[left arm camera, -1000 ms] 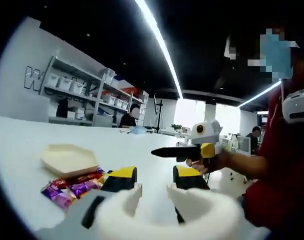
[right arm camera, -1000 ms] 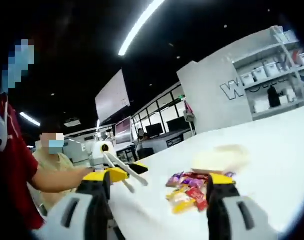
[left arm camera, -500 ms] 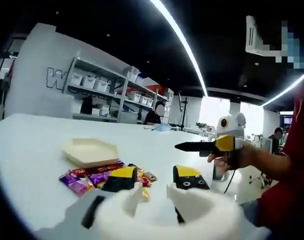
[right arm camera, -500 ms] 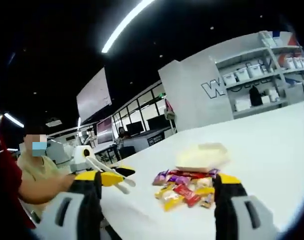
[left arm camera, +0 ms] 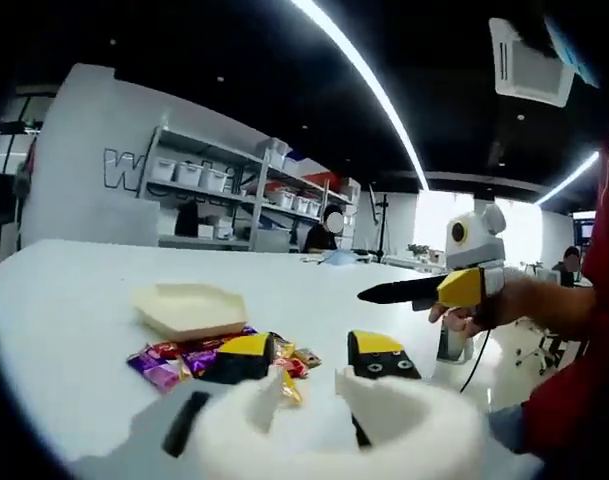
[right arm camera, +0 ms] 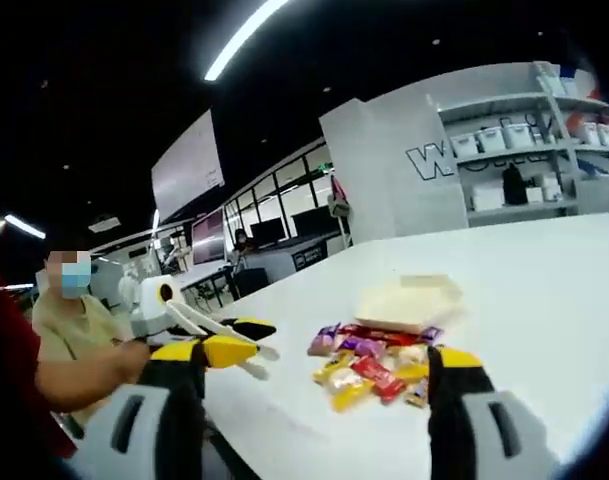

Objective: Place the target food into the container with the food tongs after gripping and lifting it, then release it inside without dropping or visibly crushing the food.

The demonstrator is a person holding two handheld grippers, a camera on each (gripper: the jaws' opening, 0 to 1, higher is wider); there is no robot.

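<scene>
A pile of wrapped candies (left arm camera: 179, 356) (right arm camera: 369, 368) lies on the white table (left arm camera: 64, 300), touching a cream hexagonal container (left arm camera: 189, 306) (right arm camera: 409, 302) just behind it. My left gripper (left arm camera: 312, 352) hangs short of the pile. It is shut on the white food tongs (left arm camera: 276, 388), whose two tips stand slightly apart with nothing between them. From the right gripper view, the left gripper (right arm camera: 252, 340) and the tongs (right arm camera: 219, 328) sit left of the candies. My right gripper (right arm camera: 317, 362) is wide open and holds nothing; it also appears at the right (left arm camera: 369, 295), above the table.
Shelves with white bins (left arm camera: 214, 185) (right arm camera: 524, 150) line the far wall. A seated person (right arm camera: 74, 340) is beyond the table's left edge. A red sleeve (left arm camera: 584, 400) and a hand on the right gripper fill the right side.
Both cameras have shifted, so the candies and container sit nearer the middle of each view. The grippers keep their states. No candy has moved.
</scene>
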